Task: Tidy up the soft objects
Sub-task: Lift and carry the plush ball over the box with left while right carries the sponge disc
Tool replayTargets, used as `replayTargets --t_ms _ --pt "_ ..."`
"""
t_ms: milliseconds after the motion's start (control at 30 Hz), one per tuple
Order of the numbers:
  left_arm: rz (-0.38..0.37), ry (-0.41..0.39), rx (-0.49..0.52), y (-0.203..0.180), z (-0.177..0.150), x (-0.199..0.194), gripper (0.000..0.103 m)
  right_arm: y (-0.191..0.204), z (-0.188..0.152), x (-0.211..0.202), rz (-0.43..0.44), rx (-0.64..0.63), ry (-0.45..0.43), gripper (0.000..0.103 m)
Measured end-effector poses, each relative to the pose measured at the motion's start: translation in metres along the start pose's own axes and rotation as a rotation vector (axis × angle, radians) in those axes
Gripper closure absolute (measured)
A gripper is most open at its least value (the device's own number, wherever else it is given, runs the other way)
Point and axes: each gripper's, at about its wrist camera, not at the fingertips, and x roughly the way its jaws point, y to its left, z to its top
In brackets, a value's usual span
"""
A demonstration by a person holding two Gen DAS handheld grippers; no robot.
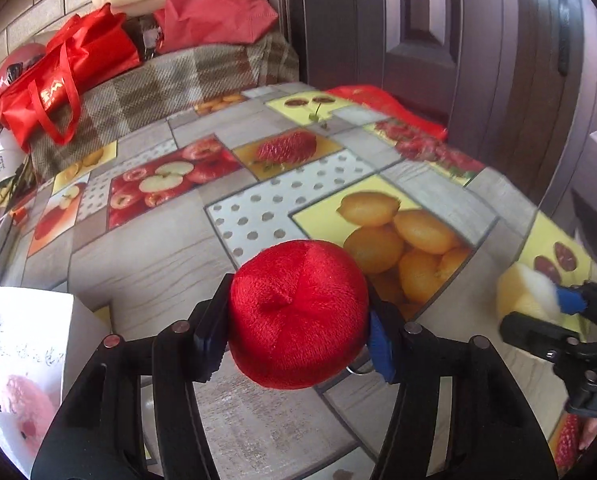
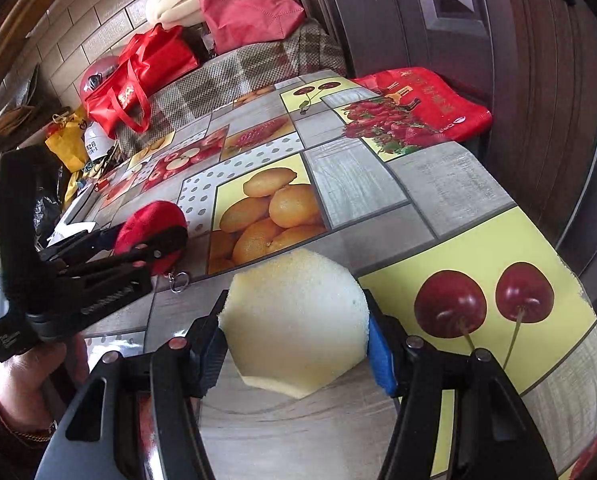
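My left gripper is shut on a red plush ball with a small metal ring under it, just above the fruit-print tablecloth. In the right wrist view the ball sits at the left between the left gripper's fingers. My right gripper is shut on a pale yellow sponge over the table's near edge. In the left wrist view the sponge and right gripper sit at the far right.
A white box with a pink plush inside stands at the near left. Red bags, a pink cloth bag and a checked cloth lie at the back. A red bag hangs off the right edge by a dark door.
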Motion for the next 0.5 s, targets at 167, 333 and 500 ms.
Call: replayTargets --t_ms 167,333,500 --pt "-0.004 -0.087 0.047 -0.013 -0.013 -0.028 0.045 -0.002 0.000 -0.001 -0.010 0.010 -0.008 0.043" --pt "-0.035 -0.158 0.090 -0.026 -0.033 -0.067 0.045 -0.003 0.000 -0.004 -0.038 0.016 -0.023 0.043" --pt "-0.072 -0.197 0.118 -0.034 -0.056 -0.099 0.045 -0.001 -0.002 -0.016 -0.068 0.012 -0.092 0.043"
